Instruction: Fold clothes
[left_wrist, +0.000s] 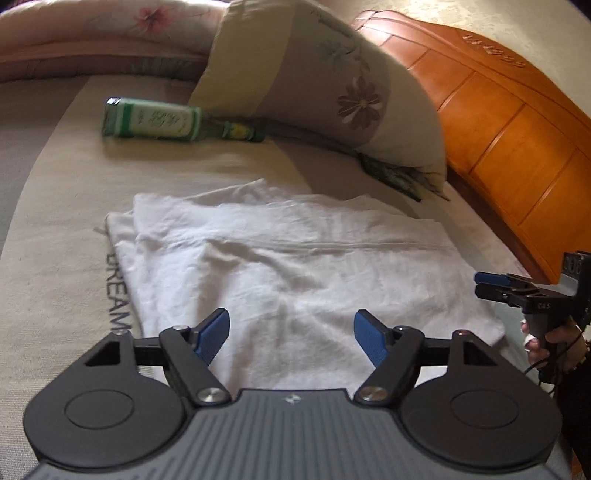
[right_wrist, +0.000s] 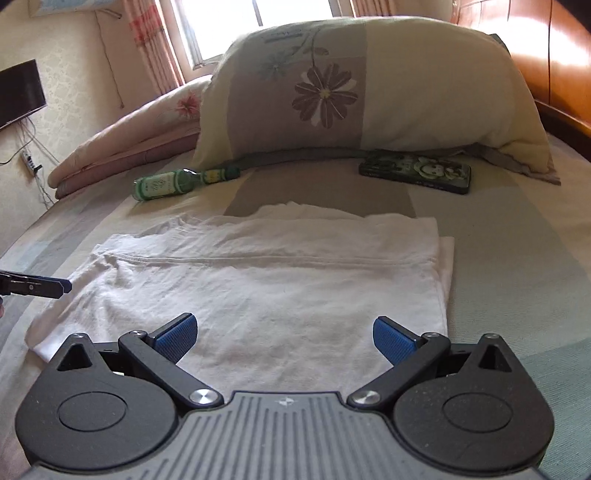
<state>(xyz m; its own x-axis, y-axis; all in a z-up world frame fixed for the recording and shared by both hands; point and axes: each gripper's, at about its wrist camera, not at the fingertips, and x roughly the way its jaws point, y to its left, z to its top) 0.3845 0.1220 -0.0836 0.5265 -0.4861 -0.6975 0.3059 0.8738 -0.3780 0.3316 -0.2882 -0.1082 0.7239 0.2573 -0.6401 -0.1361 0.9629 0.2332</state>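
while the folded white shirt (left_wrist: 280, 266) is lying flat on the bed (left_wrist: 55, 229), both grippers, left (left_wrist: 291, 338) and right (right_wrist: 286, 338), are hovering spread and empty; green bottle (left_wrist: 155, 120) is lying capped by the pillow (left_wrist: 314, 92).

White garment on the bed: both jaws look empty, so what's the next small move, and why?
Probably lower both open grippers, left and right, onto the near edge of the white garment and pinch it. It lies partly folded, flat and unheld, so another fold looks due.

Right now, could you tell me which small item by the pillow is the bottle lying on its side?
The green bottle, left of the flat dark phone case, which has a cartoon print.
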